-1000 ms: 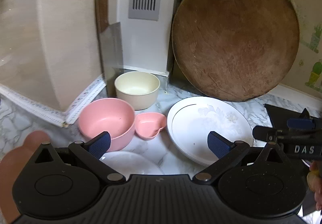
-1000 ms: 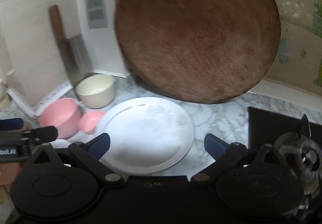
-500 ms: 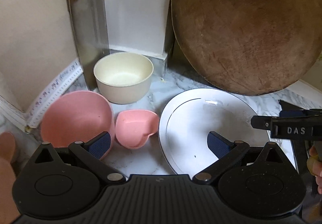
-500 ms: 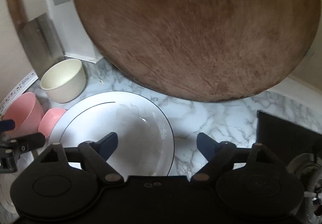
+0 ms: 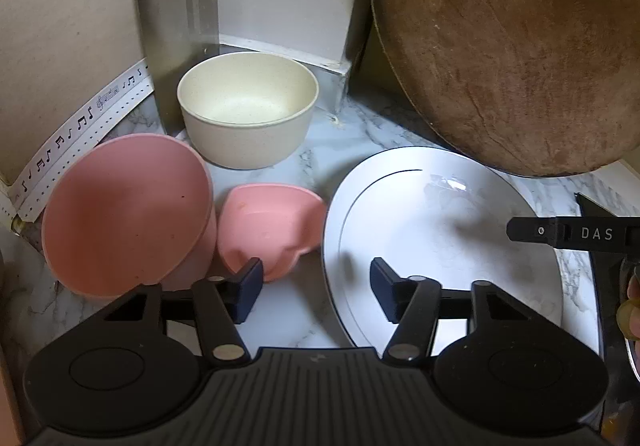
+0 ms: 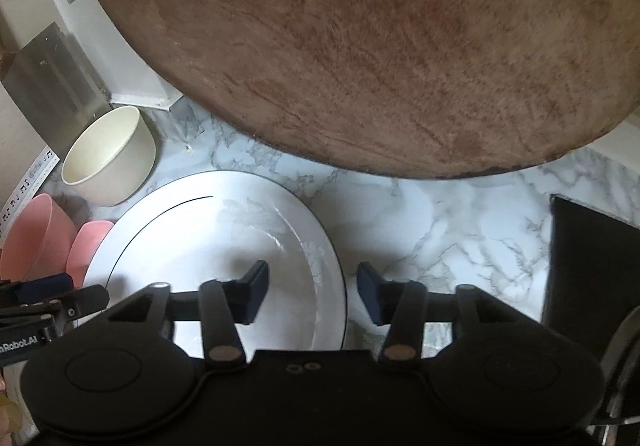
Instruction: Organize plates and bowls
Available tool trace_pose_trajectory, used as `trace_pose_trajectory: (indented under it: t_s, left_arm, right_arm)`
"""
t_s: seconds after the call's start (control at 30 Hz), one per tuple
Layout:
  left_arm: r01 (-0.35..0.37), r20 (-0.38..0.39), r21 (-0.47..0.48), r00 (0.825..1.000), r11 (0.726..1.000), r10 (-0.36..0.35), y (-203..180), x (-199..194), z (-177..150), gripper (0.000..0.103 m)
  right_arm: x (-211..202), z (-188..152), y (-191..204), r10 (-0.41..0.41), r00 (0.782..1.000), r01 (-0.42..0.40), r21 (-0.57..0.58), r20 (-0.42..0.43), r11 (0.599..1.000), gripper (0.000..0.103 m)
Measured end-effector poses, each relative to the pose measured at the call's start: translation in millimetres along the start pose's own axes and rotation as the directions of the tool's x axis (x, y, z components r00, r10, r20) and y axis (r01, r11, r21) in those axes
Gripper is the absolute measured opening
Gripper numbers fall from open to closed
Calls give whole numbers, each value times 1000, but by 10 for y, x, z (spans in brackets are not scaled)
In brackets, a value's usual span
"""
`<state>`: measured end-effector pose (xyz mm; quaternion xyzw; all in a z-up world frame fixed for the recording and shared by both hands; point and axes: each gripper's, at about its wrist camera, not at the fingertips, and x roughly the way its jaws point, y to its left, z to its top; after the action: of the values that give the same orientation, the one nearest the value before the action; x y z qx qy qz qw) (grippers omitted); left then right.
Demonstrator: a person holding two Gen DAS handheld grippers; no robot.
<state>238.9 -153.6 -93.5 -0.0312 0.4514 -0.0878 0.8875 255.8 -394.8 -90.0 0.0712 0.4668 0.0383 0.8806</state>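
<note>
Left gripper [image 5: 316, 288]: held low over the marble counter [image 5: 360, 125], fingers spread apart, nothing held; one finger sits by the heart dish, the other over the plate's left rim.
Right gripper [image 6: 312, 294]: fingers spread apart, nothing held; the plate's right rim is seen between them.
White plate [image 5: 440, 230]: laid flat on the counter, not lifted.
Pink heart dish [image 5: 268, 221]: set just left of the plate.
Pink bowl [image 5: 124, 213]: tipped on its side, touching the heart dish.
Cream bowl [image 5: 248, 109]: stood upright behind the pink ones.
Cutting board [image 5: 512, 45]: leaned on the wall at the back.
Task so far: nothing is stacked yet; all sorting is left.
Change: both grippers are brought closer to the plate than half a second ago, and their fingers are less wide.
</note>
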Motion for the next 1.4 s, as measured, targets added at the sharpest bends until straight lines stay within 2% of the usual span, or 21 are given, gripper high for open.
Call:
trace_pose_trajectory:
  t_s: [0.23, 0.3, 0.4, 0.6, 0.9, 1.1, 1.4]
  left_arm:
    - [22, -26, 10, 999, 1000, -22, -63, 40, 13, 32]
    - [34, -31, 10, 999, 999, -33, -69, 51, 27, 30]
    - [45, -42, 12, 998, 999, -44, -81, 71, 38, 18]
    - [36, -52, 45, 998, 998, -34, -128, 66, 37, 16]
    - [83, -79, 67, 994, 994, -77, -215, -11, -67, 15]
    - [122, -75, 110, 991, 986, -115, -318, -185, -225, 15]
    - [199, -114, 139, 976, 970, -184, -393, -368, -486, 15]
  right_arm:
    - [65, -28, -97, 13, 999, -11, 53, -35, 999, 24]
    - [58, -35, -128, 20, 999, -18, 67, -35, 998, 20]
    - [34, -58, -183, 29, 999, -26, 86, -34, 996, 15]
    - [-19, -109, -228, 38, 999, -34, 107, -34, 994, 13]
    - [-207, -302, -233, -1, 999, 6, 125, -39, 992, 13]
    - [-487, -552, -205, -57, 997, 64, 161, -43, 985, 13]
    - [-866, -1076, -321, -71, 997, 79, 255, -41, 964, 11]
